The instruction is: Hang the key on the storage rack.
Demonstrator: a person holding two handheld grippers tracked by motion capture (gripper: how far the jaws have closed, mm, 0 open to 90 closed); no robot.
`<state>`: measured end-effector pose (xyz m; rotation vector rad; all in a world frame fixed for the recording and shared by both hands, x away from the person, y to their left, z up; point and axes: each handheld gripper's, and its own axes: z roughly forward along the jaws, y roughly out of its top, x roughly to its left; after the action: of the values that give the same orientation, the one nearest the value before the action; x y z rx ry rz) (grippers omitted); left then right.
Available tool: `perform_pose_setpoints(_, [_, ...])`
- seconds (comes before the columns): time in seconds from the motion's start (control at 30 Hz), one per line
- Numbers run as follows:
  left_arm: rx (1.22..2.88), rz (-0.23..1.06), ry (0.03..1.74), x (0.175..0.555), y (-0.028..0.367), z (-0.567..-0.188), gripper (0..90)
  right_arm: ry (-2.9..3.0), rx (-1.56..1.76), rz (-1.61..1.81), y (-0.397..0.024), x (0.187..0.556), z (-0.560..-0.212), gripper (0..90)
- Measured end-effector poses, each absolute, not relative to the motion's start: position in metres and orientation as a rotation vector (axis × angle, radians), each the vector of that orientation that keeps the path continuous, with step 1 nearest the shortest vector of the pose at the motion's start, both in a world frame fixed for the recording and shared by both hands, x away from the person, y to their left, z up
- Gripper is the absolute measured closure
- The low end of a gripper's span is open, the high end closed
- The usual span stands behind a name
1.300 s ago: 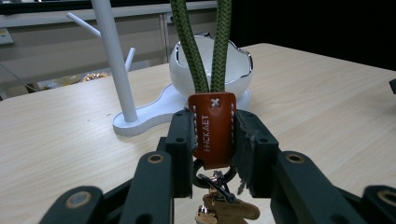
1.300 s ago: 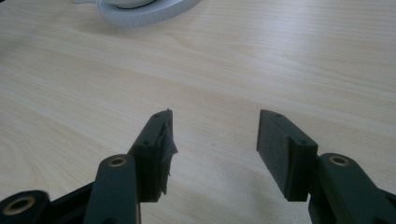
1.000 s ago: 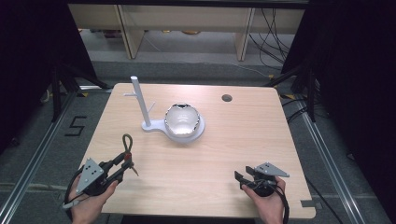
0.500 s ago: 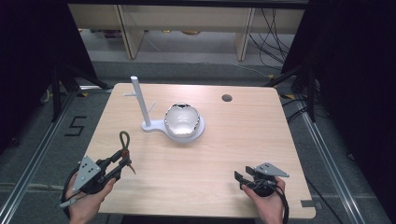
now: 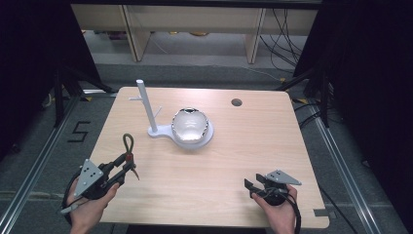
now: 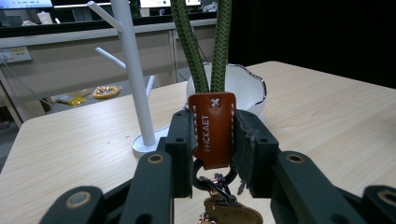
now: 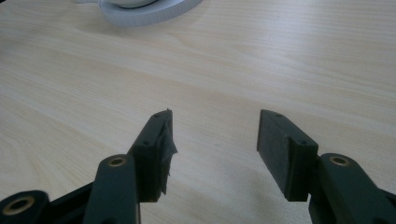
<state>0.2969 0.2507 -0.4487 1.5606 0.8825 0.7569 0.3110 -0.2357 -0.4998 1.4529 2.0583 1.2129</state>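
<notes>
While clamped between the left gripper's [image 6: 212,140] jaws, the keychain [image 6: 212,128] shows a brown leather tab stamped "HICKAET", lettering running up the tab. Its green braided cord loop [image 6: 205,46] rises from the tab's top edge, long axis roughly upright in the left gripper view; in the high view the loop [image 5: 128,142] points away from the person, toward the stand. Metal clasp and a second brown leather piece [image 6: 233,213] hang below the tab, partly hidden by the jaws. Left gripper [image 5: 124,168] sits at the near-left part of the wooden table [image 5: 253,146], held in the left hand [image 5: 90,207], grey three-cornered plate on top.

Ahead of the keychain: white branched stand [image 5: 146,109] on a white base, upright, with a shiny bowl [image 5: 190,126] with a silvery rim on that base just beside the post. Bare tabletop lies between the loop and the stand. Small round hole [image 5: 236,102] near the far edge.

Right gripper [image 5: 252,187] at near-right, held by the right hand [image 5: 280,214], jaws apart with nothing between them, low over the bare wood [image 7: 215,130]
</notes>
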Motion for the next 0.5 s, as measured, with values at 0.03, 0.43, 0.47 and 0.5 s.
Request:
perform_pose_setpoints(0.03, [1.558,0.758,0.885,0.2972,0.2508,-0.4484,67.8,2.066,1.424,1.204,-0.2373,0.3127,-0.5006,46.7])
perform_pose_setpoints(0.43, [1.546,0.779,0.896,0.3042,0.2523,-0.4431,67.8,2.069,1.424,1.212,-0.2373,0.3124,-0.5,46.6])
perform_pose_setpoints(0.47, [1.547,0.781,0.894,0.3053,0.2523,-0.4426,67.8,2.068,1.422,1.213,-0.2376,0.3124,-0.4999,46.6])
perform_pose_setpoints(0.5, [1.546,0.782,0.895,0.3061,0.252,-0.4424,67.8,2.066,1.417,1.209,-0.2379,0.3124,-0.4999,46.6])
